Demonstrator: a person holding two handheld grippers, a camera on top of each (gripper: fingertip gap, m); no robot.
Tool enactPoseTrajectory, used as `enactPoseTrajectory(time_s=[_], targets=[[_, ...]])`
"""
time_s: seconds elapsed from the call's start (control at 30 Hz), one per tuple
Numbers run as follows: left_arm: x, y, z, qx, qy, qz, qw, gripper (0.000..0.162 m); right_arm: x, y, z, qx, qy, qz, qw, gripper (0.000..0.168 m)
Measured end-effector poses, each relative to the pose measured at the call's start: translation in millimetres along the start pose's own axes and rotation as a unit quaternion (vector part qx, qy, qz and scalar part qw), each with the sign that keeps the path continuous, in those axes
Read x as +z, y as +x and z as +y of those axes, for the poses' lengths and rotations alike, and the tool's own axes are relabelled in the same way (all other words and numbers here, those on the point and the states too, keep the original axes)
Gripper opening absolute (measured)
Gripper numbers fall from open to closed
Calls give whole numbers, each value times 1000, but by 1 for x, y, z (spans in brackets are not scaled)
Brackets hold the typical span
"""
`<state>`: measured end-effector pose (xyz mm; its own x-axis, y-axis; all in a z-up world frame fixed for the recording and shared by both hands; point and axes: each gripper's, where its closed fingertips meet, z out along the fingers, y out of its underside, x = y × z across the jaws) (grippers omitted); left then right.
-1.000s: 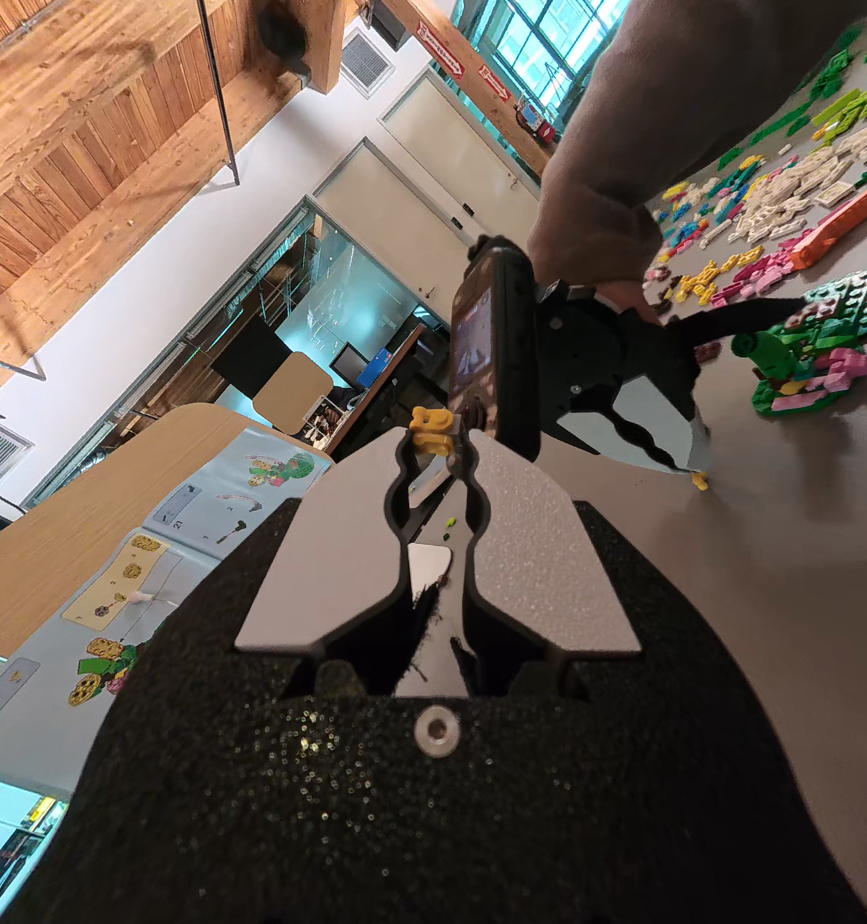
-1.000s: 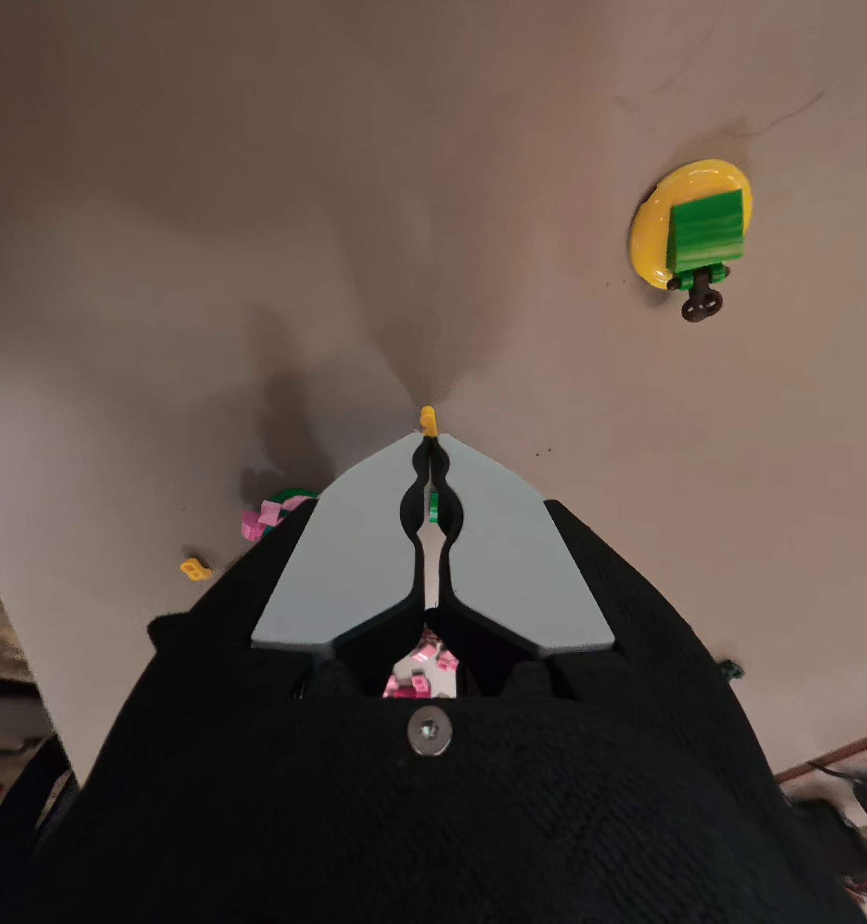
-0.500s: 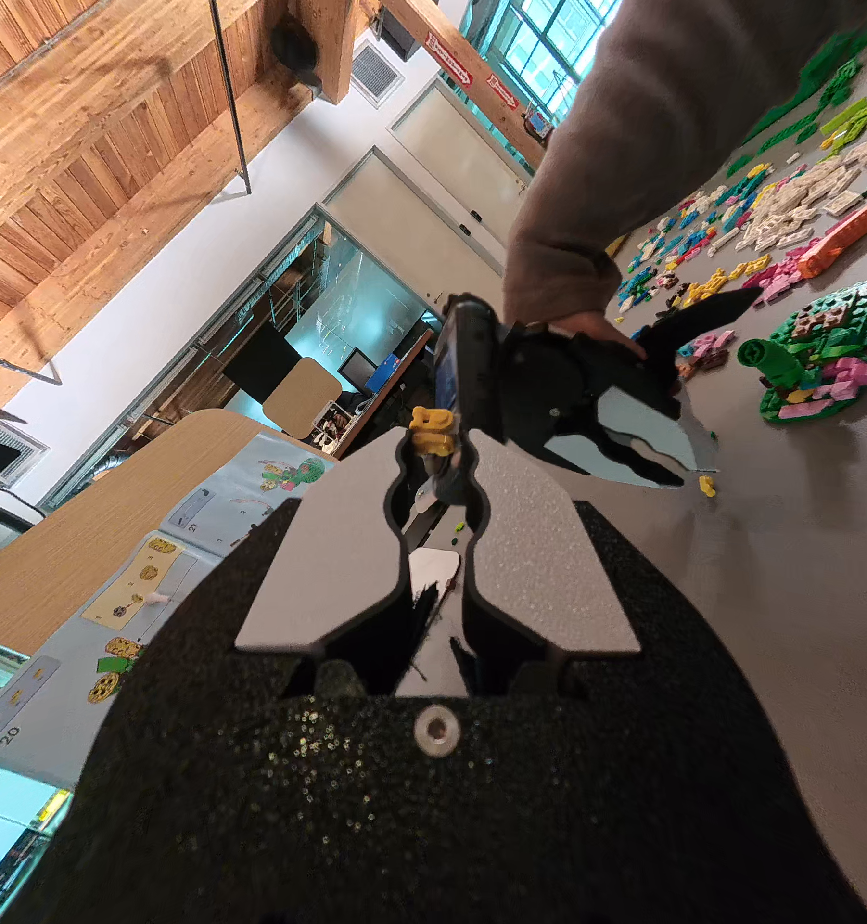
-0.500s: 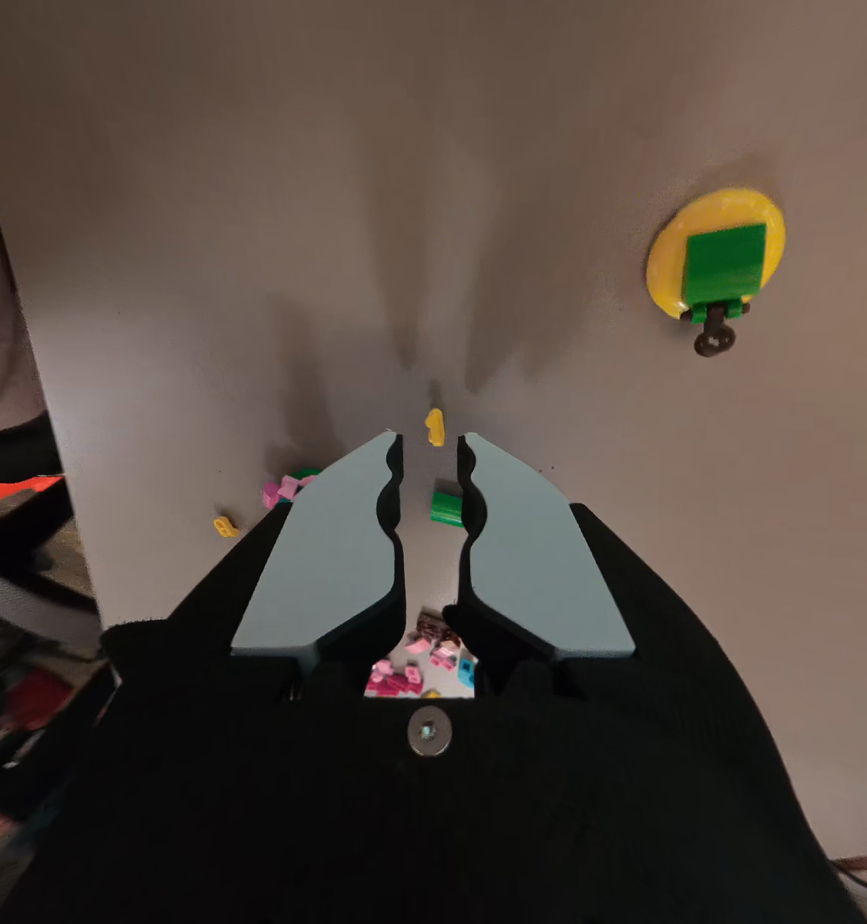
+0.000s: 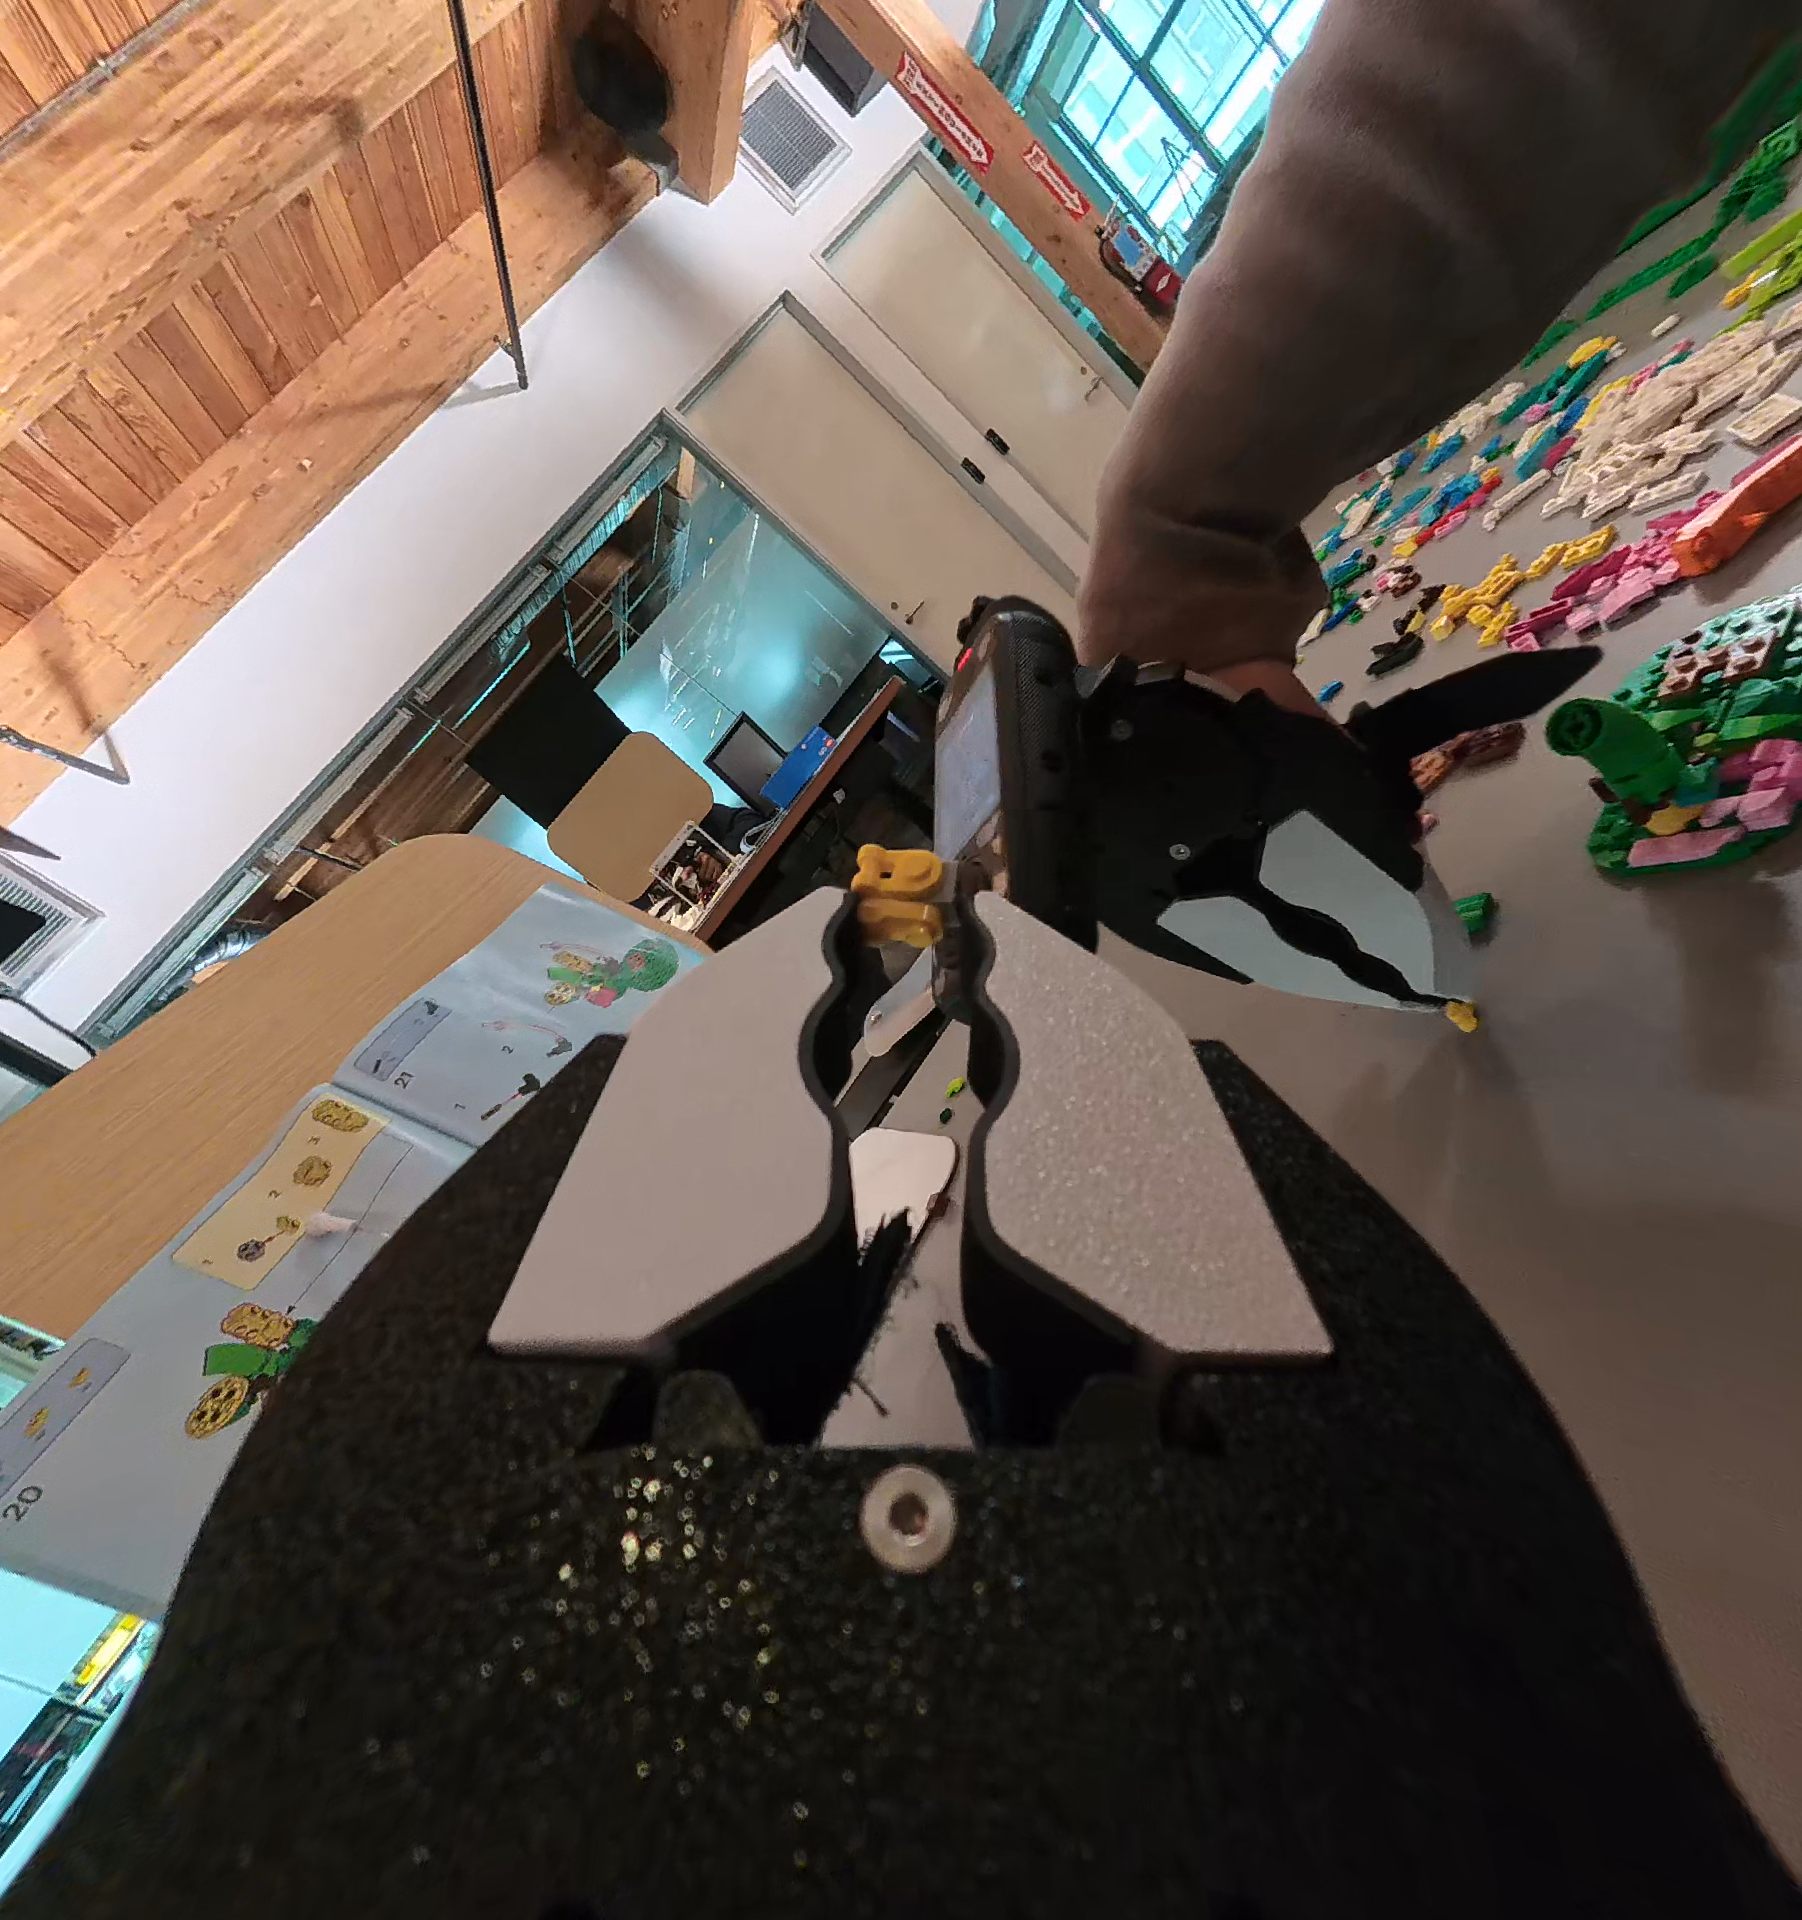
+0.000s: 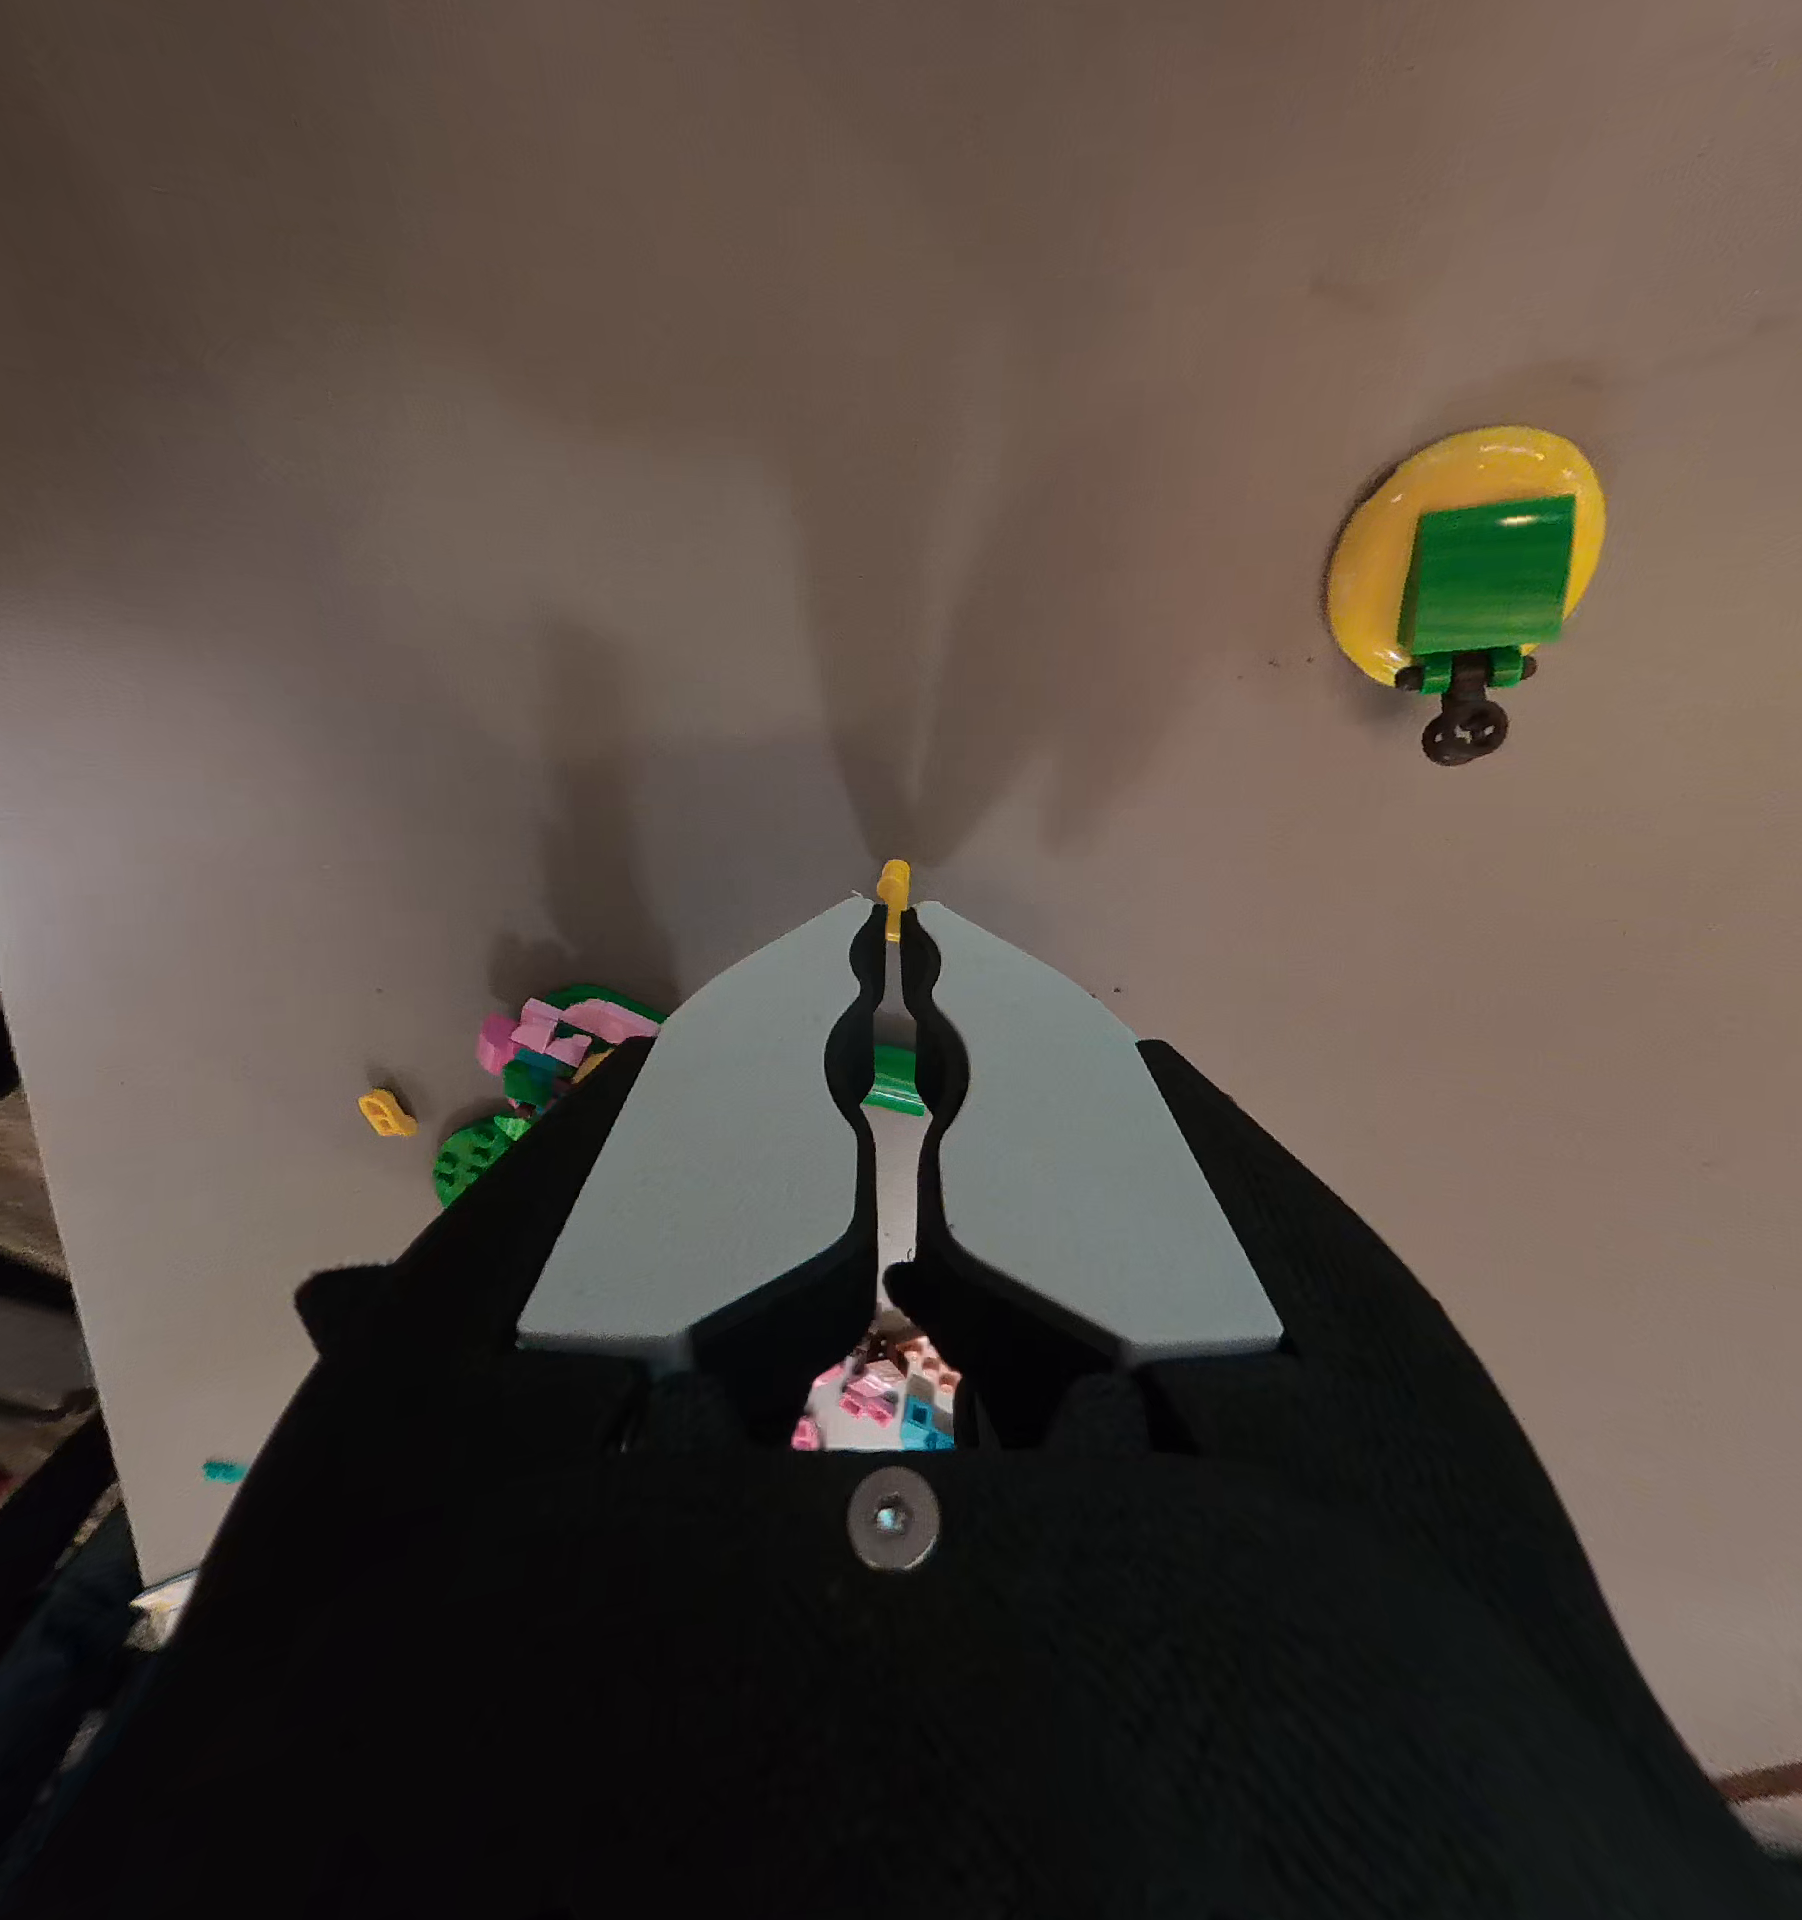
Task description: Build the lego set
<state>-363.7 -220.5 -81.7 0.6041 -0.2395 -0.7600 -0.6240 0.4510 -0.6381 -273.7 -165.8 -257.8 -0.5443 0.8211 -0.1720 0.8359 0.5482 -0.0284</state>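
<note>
At frame centre, the right gripper (image 6: 894,906) pinches a small yellow piece (image 6: 892,891) against the grey table (image 6: 461,520). The left gripper (image 5: 905,914) grips a yellow clip piece (image 5: 895,894) aloft. A good lift goes straight up, squeeze steady, since the hold looks thin.

We see bright daylight from windows (image 5: 1115,114) beyond the jaws, with strong wide-angle bending at the edges. Under the right jaws the table (image 6: 461,416) looks dim, soft shadows fanning ahead of the tips.

Worktop (image 6: 461,416) grey-brown. Yellow disc (image 6: 1364,582) carries a green slope brick (image 6: 1484,577); dark wheel piece (image 6: 1463,736) just below. Pale-grey gripper (image 6: 894,906) pads, black body.
</note>
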Motion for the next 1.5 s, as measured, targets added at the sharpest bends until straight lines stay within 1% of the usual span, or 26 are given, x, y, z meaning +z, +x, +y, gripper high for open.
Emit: enactPoseTrajectory(time_s=[0.1, 0.2, 0.27, 0.37, 0.43, 0.53, 0.67, 0.77, 0.83, 0.9, 0.93, 1.03, 1.17, 1.23, 1.33, 1.4, 1.43, 1.47, 1.5], targets=[[-2, -2, 1, -7, 2, -2, 1000, 17, -1, -2, -2, 23, 17, -43, 999, 0], [-2, -2, 1, -11, 6, -1, 1000, 17, -4, -7, -6, 65, 37, -121, 990, 0], [-1, -1, 2, -12, 6, 1, 1000, 17, -3, -6, -4, 88, 31, -159, 983, 0], [-1, 0, 2, -16, 7, 5, 1000, 17, 0, 0, 3, 100, -2, -172, 980, 1], [-1, 1, 2, -18, 7, 7, 1000, 17, -1, 6, 2, 95, -2, -159, 983, 1], [0, 2, 4, -20, 7, 10, 1000, 17, -1, 21, 4, 88, -14, -101, 991, 0], [2, 4, 5, -20, 4, 13, 1000, 17, -3, 33, 5, 86, -7, -35, 996, 10], [1, 3, 5, -19, 3, 12, 1000, 17, -10, 27, 0, 72, 29, 1, 997, 10], [1, 3, 5, -21, 4, 10, 1000, 17, -9, 21, -3, 66, 42, 26, 997, 17], [1, 3, 6, -22, 4, 10, 1000, 17, -4, 18, -3, 81, 44, 42, 995, 25], [2, 3, 6, -22, 2, 11, 1000, 17, -2, 18, -4, 87, 47, 49, 994, 25], [2, 5, 8, -19, -2, 14, 1000, 17, 1, 23, 1, 99, 40, 76, 991, 23], [3, 6, 9, -20, -4, 15, 1000, 17, 3, 21, 3, 103, 35, 66, 992, 15], [3, 6, 10, -21, -4, 15, 1000, 17, 3, 21, 3, 104, 35, 63, 992, 6], [3, 4, 9, -34, 8, 12, 999, 17, 3, 22, 2, 114, 42, 66, 990, 5], [1, 0, 4, -55, 31, 3, 998, 17, -5, 22, -4, 119, 74, 76, 987, 5], [0, -4, 2, -66, 43, -6, 997, 17, -16, 22, -12, 128, 113, 81, 982, 5], [-2, -7, 0, -76, 55, -11, 996, 17, -34, 21, -25, 141, 177, 87, 970, 5], [-4, -10, -3, -89, 69, -15, 994, 17, -60, 18, -42, 153, 262, 92, 948, 5]])
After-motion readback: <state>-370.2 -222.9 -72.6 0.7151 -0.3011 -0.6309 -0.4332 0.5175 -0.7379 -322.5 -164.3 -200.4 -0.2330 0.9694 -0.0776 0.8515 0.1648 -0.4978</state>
